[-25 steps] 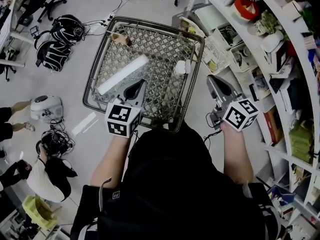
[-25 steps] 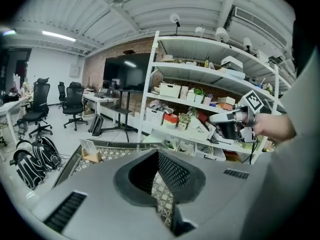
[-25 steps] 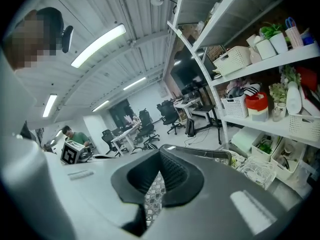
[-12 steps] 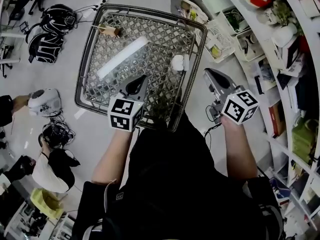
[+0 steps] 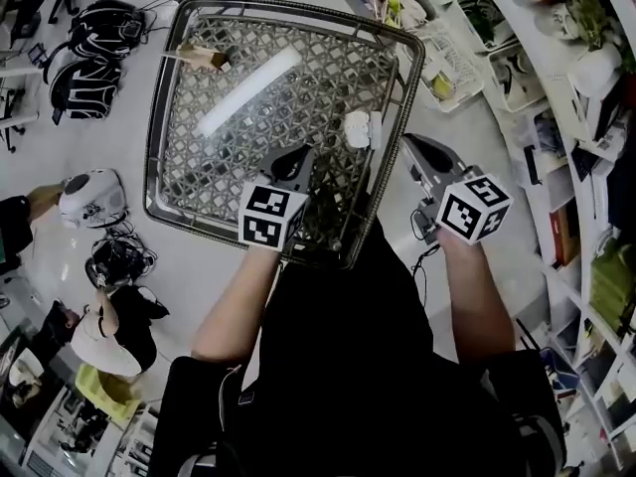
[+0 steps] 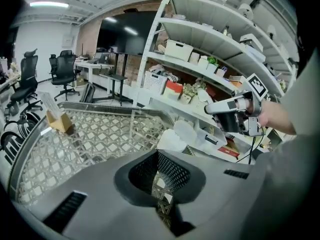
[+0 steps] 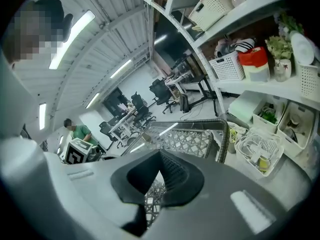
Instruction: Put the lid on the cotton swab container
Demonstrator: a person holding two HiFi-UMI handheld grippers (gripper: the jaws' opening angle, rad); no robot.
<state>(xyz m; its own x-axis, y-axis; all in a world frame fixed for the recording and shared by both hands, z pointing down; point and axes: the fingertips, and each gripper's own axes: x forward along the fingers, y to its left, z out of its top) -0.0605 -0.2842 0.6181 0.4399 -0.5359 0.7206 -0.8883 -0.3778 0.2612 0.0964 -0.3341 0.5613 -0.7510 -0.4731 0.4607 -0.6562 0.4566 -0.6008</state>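
Left tool point(image 5: 294, 159) has edged nearer the cotton swab container point(image 5: 357, 129).

The lattice-patterned worktop point(image 5: 219, 172), rimmed in dark metal, fills the upper middle of the head view. A white container point(image 5: 356, 129) sits near its right edge, and a small tan block point(image 5: 206, 58) at its upper left.

The scene is lit brightly and evenly by ceiling strips point(image 6: 48, 4), and 1 strip is mirrored as a white glare bar point(image 5: 248, 90) on the shiny desk point(image 5: 156, 117). Shadows are kept faint. Both gripper views are strongly bent at the edges and darkened in the corners. The left claw point(image 6: 160, 196) and right claw point(image 7: 150, 199) are rendered soft, close to the lens.
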